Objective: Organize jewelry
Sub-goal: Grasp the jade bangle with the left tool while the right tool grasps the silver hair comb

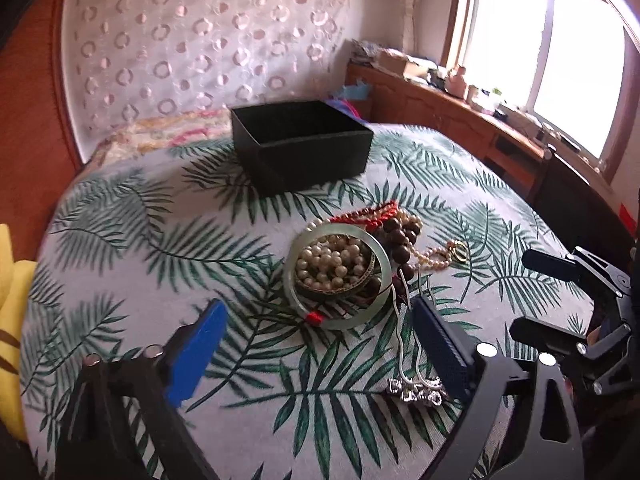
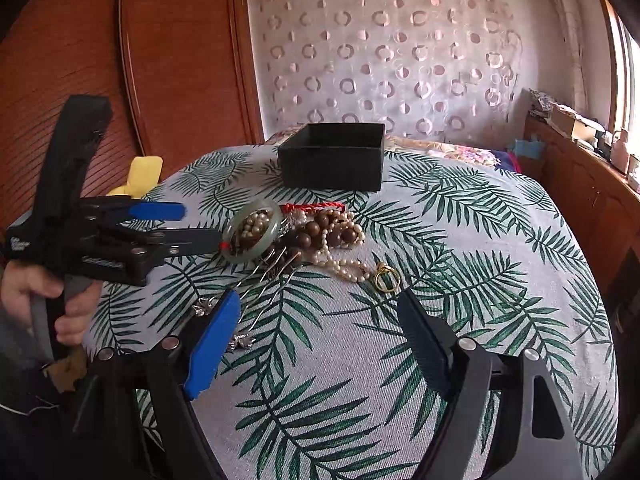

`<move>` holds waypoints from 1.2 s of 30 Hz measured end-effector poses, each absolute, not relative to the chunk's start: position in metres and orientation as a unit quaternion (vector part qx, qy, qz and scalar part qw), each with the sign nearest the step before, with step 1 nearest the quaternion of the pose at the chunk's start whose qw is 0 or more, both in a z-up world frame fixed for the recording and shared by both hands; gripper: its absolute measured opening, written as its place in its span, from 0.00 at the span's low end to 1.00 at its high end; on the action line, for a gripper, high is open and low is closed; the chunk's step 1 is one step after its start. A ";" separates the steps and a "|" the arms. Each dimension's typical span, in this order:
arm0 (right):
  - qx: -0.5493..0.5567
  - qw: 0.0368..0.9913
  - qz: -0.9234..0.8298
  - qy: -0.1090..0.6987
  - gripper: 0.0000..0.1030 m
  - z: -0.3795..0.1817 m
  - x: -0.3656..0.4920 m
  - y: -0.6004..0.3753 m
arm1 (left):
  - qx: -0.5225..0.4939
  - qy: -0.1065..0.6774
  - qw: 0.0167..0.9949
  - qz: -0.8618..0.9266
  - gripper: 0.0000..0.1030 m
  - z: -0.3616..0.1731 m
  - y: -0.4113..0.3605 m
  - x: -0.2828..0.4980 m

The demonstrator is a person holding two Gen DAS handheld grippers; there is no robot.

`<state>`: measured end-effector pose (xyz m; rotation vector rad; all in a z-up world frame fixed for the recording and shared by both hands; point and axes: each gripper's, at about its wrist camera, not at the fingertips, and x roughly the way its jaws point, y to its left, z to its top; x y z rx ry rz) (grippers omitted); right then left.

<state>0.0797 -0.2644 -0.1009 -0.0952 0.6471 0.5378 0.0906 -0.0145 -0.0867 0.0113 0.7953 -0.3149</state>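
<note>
A pile of jewelry lies mid-table: a pale green jade bangle [image 1: 376,276] [image 2: 276,220] around white pearls [image 1: 332,262], brown wooden beads [image 1: 400,240] [image 2: 320,232], red cord [image 2: 316,206], a pearl strand with a gold ring [image 2: 386,280] [image 1: 460,250], and silver hairpins [image 1: 416,392] [image 2: 240,340]. An open black box [image 1: 304,144] [image 2: 332,160] stands behind the pile. My left gripper [image 1: 316,312] is open, just short of the bangle; it also shows in the right wrist view [image 2: 202,224]. My right gripper [image 2: 320,304] is open and empty, near the gold ring.
The table wears a palm-leaf cloth [image 1: 120,240] [image 2: 480,240]. A yellow object [image 1: 12,300] [image 2: 140,176] lies at its left edge. A wooden cabinet with clutter [image 1: 460,96] runs under the window on the right. A patterned curtain [image 2: 400,60] hangs behind.
</note>
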 end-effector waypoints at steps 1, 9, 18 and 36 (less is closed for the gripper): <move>-0.048 0.911 0.261 0.315 0.80 -0.101 0.080 -0.264 | 0.005 0.389 0.908 -0.155 0.85 -0.089 -0.016 0.094; -0.055 0.909 0.261 0.320 0.80 -0.105 0.082 -0.263 | 0.001 0.421 0.890 -0.176 0.85 -0.097 -0.028 0.120; -0.059 0.899 0.279 0.333 0.80 -0.111 0.086 -0.254 | 0.018 0.441 0.880 -0.175 0.79 -0.106 -0.037 0.134; -0.073 0.848 0.351 0.389 0.80 -0.120 0.098 -0.205 | -0.033 0.401 0.903 -0.149 0.67 -0.084 0.014 0.099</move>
